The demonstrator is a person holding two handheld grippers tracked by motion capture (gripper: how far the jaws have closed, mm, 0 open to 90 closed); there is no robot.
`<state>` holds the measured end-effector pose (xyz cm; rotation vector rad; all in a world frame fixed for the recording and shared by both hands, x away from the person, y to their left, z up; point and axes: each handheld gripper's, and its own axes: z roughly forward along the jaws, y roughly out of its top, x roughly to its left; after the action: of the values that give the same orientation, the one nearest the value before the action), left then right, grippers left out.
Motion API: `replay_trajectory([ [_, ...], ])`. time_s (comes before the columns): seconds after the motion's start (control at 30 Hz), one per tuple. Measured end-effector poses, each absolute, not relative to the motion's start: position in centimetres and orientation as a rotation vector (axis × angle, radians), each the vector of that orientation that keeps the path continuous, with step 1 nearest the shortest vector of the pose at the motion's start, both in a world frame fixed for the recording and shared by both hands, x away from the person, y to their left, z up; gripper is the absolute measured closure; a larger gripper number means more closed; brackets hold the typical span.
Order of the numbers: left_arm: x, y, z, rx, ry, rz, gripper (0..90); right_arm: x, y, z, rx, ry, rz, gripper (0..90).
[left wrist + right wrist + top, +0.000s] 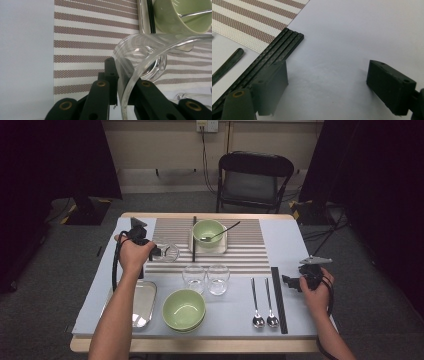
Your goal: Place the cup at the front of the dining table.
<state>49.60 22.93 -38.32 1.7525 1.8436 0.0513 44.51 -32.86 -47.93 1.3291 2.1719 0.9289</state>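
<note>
Left gripper view: left claw (120, 82) clamped on glass (140, 57) rim wall; slick, fragile, so light squeeze. Right claw (327, 85) released.

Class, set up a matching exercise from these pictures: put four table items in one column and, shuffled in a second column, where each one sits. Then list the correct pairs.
Things:
1. Clear drinking glass pinched at its rim
2. Thin spoon with a dark handle
3. Bundle of black chopsticks
4. Shiny rectangular metal tray

Places:
A. Near left corner of the table
B. Inside the far pale green ceramic bowl
C. In the left tool, over the striped placemat
D. Right of the two silver spoons

Pairs: 1-C, 2-B, 3-D, 4-A
</note>
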Motion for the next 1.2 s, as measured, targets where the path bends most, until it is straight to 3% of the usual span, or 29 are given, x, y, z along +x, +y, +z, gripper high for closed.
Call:
replay_trajectory([
  [1.2, 50.60, 22.86, -37.70, 1.753, 1.855, 0.054, 85.7, 44.50, -32.86, -47.93, 1.328, 2.171, 0.929, 16.2],
])
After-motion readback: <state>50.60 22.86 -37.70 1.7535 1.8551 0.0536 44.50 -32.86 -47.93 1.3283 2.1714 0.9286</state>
